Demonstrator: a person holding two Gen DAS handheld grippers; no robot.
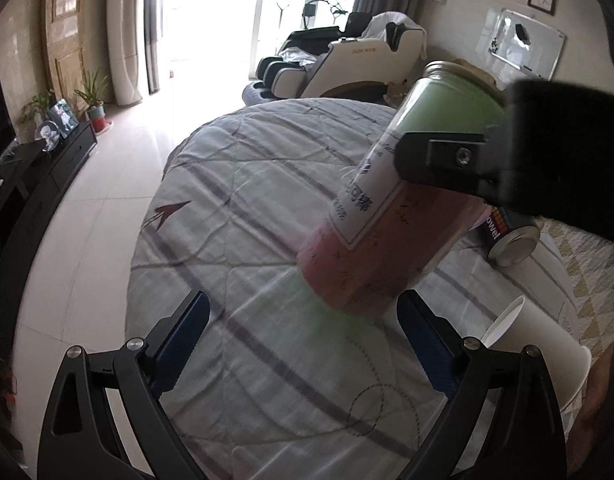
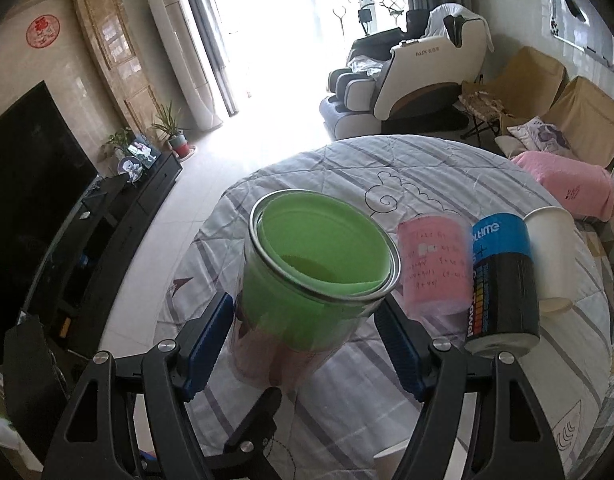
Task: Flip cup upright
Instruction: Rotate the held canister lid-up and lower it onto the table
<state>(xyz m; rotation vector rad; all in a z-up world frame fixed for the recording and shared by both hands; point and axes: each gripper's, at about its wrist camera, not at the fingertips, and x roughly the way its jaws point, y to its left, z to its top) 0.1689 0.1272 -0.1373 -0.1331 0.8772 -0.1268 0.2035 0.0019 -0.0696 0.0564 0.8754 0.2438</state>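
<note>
The cup (image 1: pixel 391 208) is a clear plastic cylinder with a metal rim, green paper in its upper part and pink paper in its lower part. My right gripper (image 2: pixel 305 348) is shut on the cup (image 2: pixel 319 264) and holds it tilted above the table, mouth up and away from me. In the left wrist view the right gripper's finger (image 1: pixel 447 160) clamps its side. My left gripper (image 1: pixel 303 344) is open and empty, just below and in front of the cup's pink bottom.
A round table under a grey striped cloth (image 2: pixel 447 168) holds a pink-lined clear cup (image 2: pixel 433 264), a black and blue can (image 2: pixel 503 284) and a white paper cup (image 2: pixel 553 256). A second white paper cup (image 1: pixel 535 352) lies on its side by the left gripper.
</note>
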